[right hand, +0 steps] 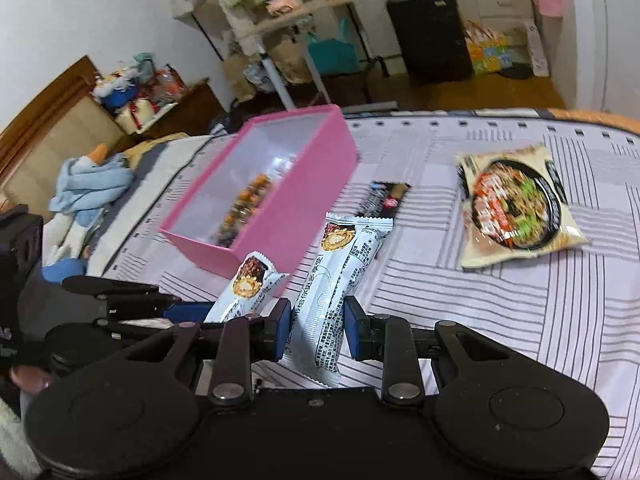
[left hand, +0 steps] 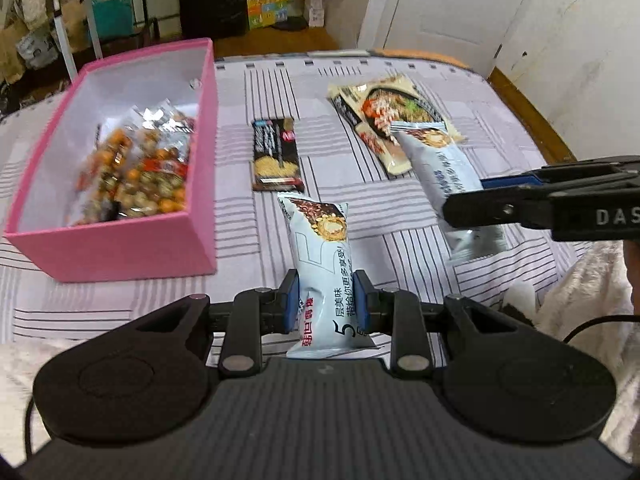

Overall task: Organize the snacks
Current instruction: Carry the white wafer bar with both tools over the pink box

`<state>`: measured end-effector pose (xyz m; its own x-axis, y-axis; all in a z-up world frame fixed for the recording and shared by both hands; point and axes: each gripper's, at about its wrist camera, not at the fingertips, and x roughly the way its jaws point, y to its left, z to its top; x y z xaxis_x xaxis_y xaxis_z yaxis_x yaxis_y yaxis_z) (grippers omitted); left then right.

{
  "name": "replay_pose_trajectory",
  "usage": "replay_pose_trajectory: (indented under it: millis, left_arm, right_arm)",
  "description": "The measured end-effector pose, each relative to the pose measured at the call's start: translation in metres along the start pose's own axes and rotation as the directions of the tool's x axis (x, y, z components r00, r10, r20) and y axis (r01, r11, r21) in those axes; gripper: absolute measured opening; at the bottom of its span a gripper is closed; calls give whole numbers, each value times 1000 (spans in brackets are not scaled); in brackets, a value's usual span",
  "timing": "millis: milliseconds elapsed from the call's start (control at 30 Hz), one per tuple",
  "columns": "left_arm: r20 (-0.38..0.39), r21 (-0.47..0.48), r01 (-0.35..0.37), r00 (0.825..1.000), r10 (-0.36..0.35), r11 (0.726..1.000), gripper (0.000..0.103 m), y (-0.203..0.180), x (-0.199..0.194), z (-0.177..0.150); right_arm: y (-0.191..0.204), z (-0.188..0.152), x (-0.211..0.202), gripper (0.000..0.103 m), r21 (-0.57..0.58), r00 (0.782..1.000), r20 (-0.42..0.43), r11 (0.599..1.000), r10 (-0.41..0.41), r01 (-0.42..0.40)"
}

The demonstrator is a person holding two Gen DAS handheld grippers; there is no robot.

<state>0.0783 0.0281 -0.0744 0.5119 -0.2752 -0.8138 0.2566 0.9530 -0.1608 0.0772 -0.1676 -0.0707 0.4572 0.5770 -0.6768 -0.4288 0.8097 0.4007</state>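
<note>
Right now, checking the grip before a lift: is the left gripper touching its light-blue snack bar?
Touching. The left wrist view shows the left gripper with both blue pads pressed against the light-blue snack bar.

Two pale-blue snack bars [left hand: 320, 248] [left hand: 444, 168], one dark packet [left hand: 276, 156], one noodle pack [left hand: 392, 120], one pink box [left hand: 120, 248].

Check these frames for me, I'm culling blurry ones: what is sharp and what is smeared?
Left wrist view: the held bar between the left tongs reads sharp; the pink box contents smear. Right wrist view: the noodle packet is motion-blurred, the bed edge bows from fisheye.
</note>
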Motion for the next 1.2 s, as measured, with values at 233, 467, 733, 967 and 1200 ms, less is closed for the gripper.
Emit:
replay_pose_trajectory:
  millis: [233, 467, 733, 967, 1200]
  left_arm:
    - [150, -35, -21, 988, 26, 999, 27, 30, -59, 17]
    - [245, -100, -81, 964, 103, 992, 27, 70, -80, 33]
    - [278, -206, -94, 949, 151, 974, 27, 129, -49, 37]
    - [190, -285, -57, 975, 115, 957, 27, 179, -3, 49]
    - [142, -353, 7, 989, 46, 936, 27, 208, 35, 60]
  right_arm:
    - [42, 21, -1, 33, -96, 997, 19, 993, 74, -72]
    - [68, 52, 39, 33, -144, 987, 14, 977, 158, -154]
    - [68, 84, 118, 33, -103, 982, -8, 977, 189, -189]
    - [91, 91, 178, 33, -197, 995, -49, 976, 85, -93]
    - [98, 92, 199, 33, -295, 998, -34, 955, -55, 42]
